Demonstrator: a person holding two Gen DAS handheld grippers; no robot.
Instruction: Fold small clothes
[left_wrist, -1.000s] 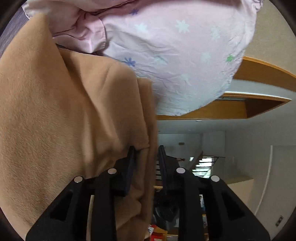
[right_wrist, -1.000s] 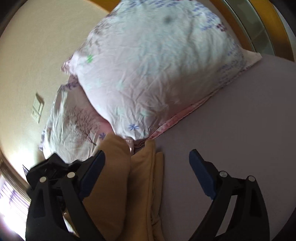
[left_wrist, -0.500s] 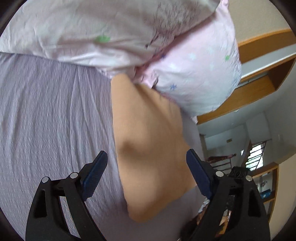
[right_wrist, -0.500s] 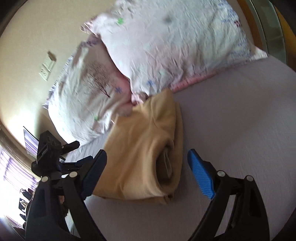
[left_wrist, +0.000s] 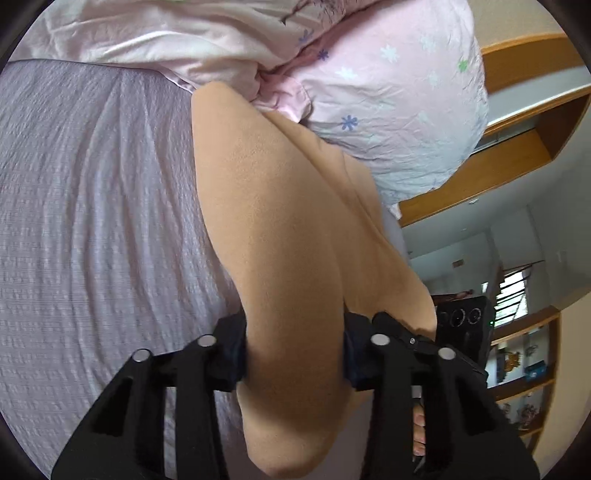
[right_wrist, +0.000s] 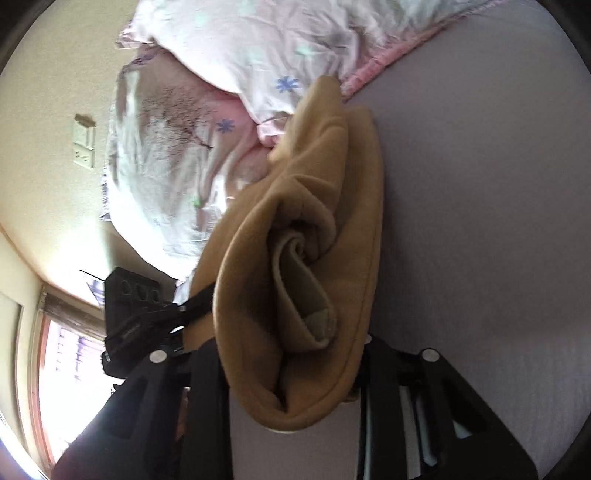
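A folded tan fleece garment (left_wrist: 280, 236) lies on the lilac bedsheet (left_wrist: 92, 206), its far end against the pillows. My left gripper (left_wrist: 293, 354) is shut on its near edge, squeezing the thick fold between both jaws. In the right wrist view the same tan garment (right_wrist: 295, 258) shows its rolled inner layers. My right gripper (right_wrist: 291, 369) is shut on that end of the bundle. The left gripper (right_wrist: 177, 314) shows in the right wrist view at the garment's left side.
Two pink floral pillows (left_wrist: 388, 92) lie at the head of the bed, also in the right wrist view (right_wrist: 207, 92). A wooden headboard ledge (left_wrist: 517, 122) is on the right. A wall switch (right_wrist: 84, 142) and a bright window (right_wrist: 62, 362) are on the left.
Both grippers were open around the folded garment half a second ago. Both have moved in and closed on its opposite ends.
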